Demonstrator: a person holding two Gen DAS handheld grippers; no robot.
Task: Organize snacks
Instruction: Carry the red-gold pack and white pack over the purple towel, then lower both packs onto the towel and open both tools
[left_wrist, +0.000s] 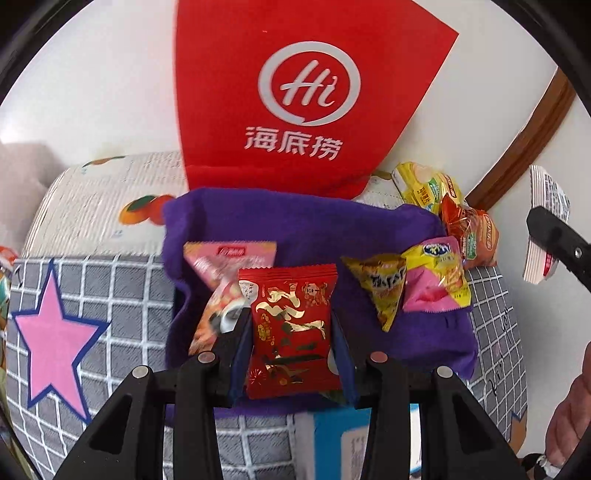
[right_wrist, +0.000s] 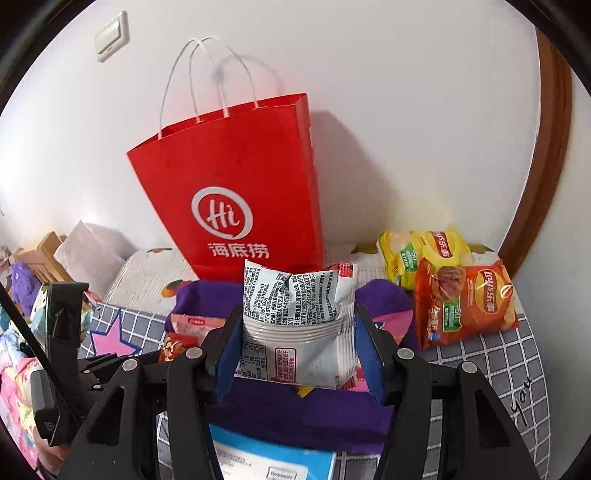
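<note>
My left gripper (left_wrist: 291, 332) is shut on a red snack packet with gold print (left_wrist: 291, 328), held above a purple cloth bin (left_wrist: 295, 225). In the bin lie a pink packet (left_wrist: 225, 266), a yellow triangular packet (left_wrist: 380, 288) and a pink-yellow packet (left_wrist: 439, 280). My right gripper (right_wrist: 295, 332) is shut on a white and red snack packet (right_wrist: 295, 317), printed back facing me, above the same purple bin (right_wrist: 295, 410). The white packet also shows at the right edge of the left wrist view (left_wrist: 543, 221).
A red paper bag with a "Hi" logo (right_wrist: 236, 192) stands against the white wall behind the bin. A yellow chips bag (right_wrist: 424, 254) and an orange chips bag (right_wrist: 465, 302) lie at the right. A blue and white box (right_wrist: 273, 461) lies in front. A pink star (left_wrist: 55, 339) marks the checked cloth.
</note>
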